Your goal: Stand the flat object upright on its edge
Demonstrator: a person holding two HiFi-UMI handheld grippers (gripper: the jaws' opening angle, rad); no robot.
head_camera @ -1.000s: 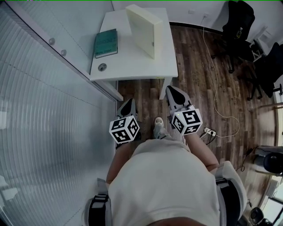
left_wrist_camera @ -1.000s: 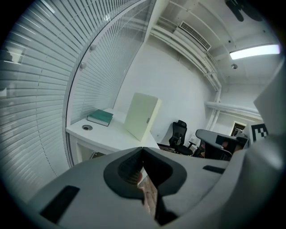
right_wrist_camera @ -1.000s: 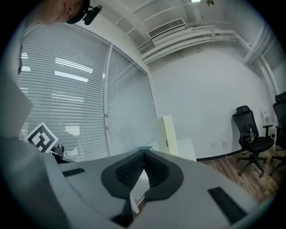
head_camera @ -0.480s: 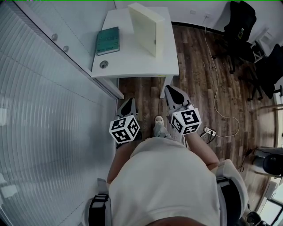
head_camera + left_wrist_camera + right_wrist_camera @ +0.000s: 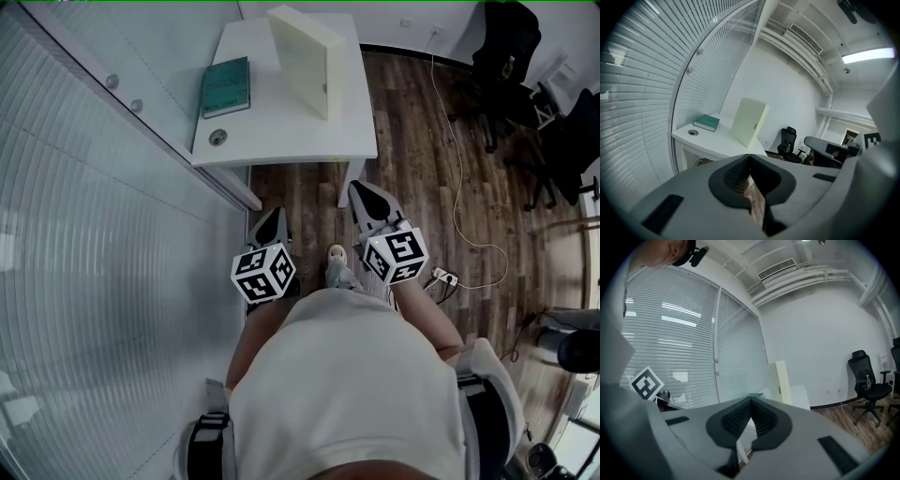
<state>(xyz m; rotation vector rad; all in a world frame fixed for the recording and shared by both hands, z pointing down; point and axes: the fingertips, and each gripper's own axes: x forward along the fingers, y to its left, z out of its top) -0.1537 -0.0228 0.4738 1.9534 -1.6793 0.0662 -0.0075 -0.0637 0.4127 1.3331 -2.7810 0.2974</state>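
A cream flat box (image 5: 305, 61) stands upright on its edge on the white table (image 5: 281, 131), toward the far right side. It shows too in the left gripper view (image 5: 749, 123) and the right gripper view (image 5: 782, 380). A green book (image 5: 225, 87) lies flat at the table's left. Both grippers are held low over the wooden floor, short of the table's near edge. My left gripper (image 5: 273, 217) is shut with nothing in it, its jaws meeting at the tip (image 5: 749, 157). My right gripper (image 5: 361, 192) is likewise shut and empty (image 5: 751, 401).
A glass wall with blinds (image 5: 103, 244) runs along the left. Black office chairs (image 5: 511, 47) stand at the right, and a white cable (image 5: 459, 187) runs across the floor to a power strip (image 5: 442, 279). A round cable hole (image 5: 217, 138) sits in the table's near left corner.
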